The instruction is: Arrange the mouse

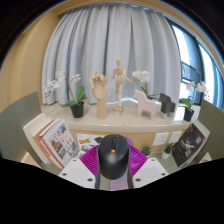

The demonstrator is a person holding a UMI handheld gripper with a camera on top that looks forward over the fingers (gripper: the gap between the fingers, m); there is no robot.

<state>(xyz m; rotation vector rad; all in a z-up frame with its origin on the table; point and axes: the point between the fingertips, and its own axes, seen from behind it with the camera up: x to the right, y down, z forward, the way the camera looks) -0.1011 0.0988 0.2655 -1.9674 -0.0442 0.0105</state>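
A black computer mouse (pixel 113 154) with an orange mark on its top sits between my two fingers. The purple pads (pixel 92 158) press against its left and right sides. My gripper (pixel 113 163) is shut on the mouse and holds it up in front of the camera, above the desk. The mouse hides the desk surface just ahead of the fingers.
A windowsill with grey curtains runs across the back. On it stand a wooden hand model (pixel 99 97), a wooden mannequin (pixel 121 80), white orchids (pixel 75 96) and a white figure (pixel 150 106). Books (pixel 55 141) lie at the left, a dark object (pixel 190 145) at the right.
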